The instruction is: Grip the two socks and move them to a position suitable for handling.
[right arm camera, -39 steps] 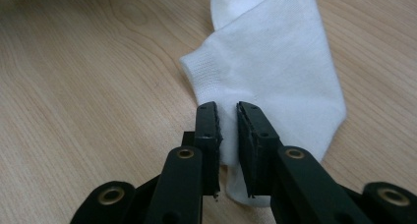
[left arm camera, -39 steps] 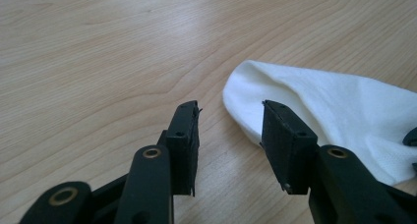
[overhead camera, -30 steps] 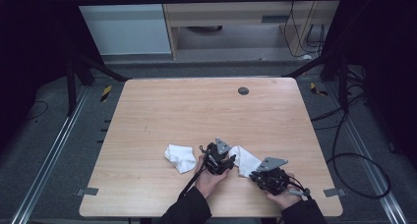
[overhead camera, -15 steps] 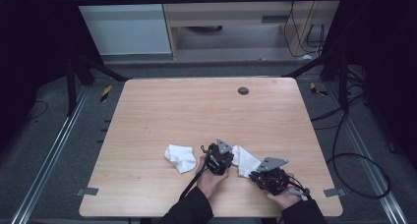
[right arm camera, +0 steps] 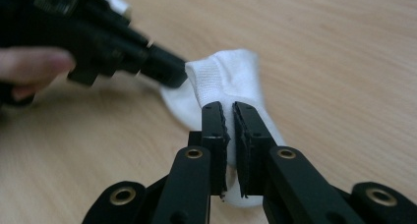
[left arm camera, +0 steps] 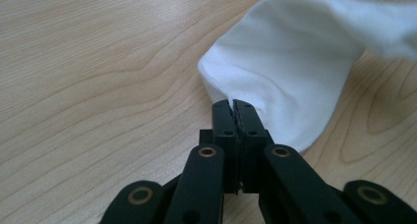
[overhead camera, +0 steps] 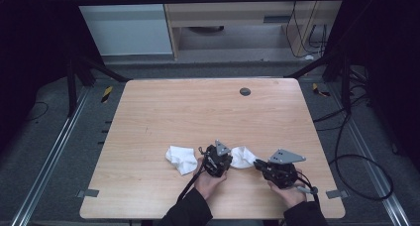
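Observation:
A small white sock [overhead camera: 243,156] lies on the wooden table [overhead camera: 198,117] between my two grippers. My left gripper [overhead camera: 231,159] [left arm camera: 234,106] is shut on a fold at the sock's [left arm camera: 290,71] edge, with its pads pressed together on the cloth. From the other side, my right gripper [overhead camera: 257,163] [right arm camera: 229,108] pinches the sock [right arm camera: 223,76] with cloth showing in the thin slit between its jaws. In the right gripper view the left gripper [right arm camera: 169,69] holds the ribbed cuff at upper left. A hand holds each gripper near the table's front edge.
A second white sock [overhead camera: 181,159] lies crumpled just left of the left gripper. A small dark round disc [overhead camera: 244,91] sits in the table near its far edge. The table's front edge [overhead camera: 213,217] is close behind the hands.

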`<state>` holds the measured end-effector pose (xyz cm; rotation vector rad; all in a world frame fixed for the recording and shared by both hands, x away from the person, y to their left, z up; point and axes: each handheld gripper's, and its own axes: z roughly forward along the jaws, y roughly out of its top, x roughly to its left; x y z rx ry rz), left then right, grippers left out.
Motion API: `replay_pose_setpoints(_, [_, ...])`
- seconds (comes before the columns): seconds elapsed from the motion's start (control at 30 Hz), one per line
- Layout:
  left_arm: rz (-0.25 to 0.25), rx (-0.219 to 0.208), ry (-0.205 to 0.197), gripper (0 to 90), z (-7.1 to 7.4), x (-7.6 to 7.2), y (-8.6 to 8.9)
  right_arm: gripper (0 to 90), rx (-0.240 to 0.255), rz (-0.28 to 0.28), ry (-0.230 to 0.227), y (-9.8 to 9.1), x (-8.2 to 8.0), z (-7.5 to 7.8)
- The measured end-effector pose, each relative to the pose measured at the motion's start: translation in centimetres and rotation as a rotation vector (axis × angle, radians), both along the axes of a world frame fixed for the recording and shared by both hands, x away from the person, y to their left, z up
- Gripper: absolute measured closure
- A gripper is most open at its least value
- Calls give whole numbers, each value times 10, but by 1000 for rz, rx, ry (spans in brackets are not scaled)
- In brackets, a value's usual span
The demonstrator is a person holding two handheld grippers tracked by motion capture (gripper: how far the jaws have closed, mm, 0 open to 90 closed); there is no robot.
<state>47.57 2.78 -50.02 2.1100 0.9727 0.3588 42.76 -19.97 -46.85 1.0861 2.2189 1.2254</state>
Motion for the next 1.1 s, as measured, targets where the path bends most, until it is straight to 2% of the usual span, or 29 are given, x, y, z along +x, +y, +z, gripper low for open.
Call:
replay_pose_setpoints(0.03, [-3,3,0,890,0,0,1,840,23,-35,-15,-2,4,2])
replay_pose_setpoints(0.07, [-6,5,-3,890,0,-1,2,840,23,-35,-15,-2,4,2])
replay_pose_setpoints(0.1, [-6,7,-4,890,1,-1,3,840,32,-68,-27,-3,8,4])
replay_pose_setpoints(0.23, [-17,13,-5,890,4,-3,9,839,40,-106,-28,-5,15,3])
replay_pose_setpoints(0.37, [-15,15,-13,890,8,-4,15,837,80,-150,0,-11,21,4])
replay_pose_setpoints(0.47, [-17,26,-17,890,8,-4,18,835,91,-166,12,-13,24,3])
replay_pose_setpoints(0.57, [-23,41,-17,890,6,-5,19,831,122,-190,57,-16,30,-1])
replay_pose_setpoints(0.67, [-28,43,-15,890,5,-7,21,830,135,-202,72,-17,34,-3])
replay_pose_setpoints(0.8, [-34,58,-12,890,3,-8,23,822,124,-221,95,-19,39,-7])
replay_pose_setpoints(0.97, [-33,60,-5,890,3,-7,26,813,88,-235,98,-18,45,-13])
replay_pose_setpoints(1.1, [-31,58,-4,890,3,-7,26,765,39,-255,87,-17,49,-18])
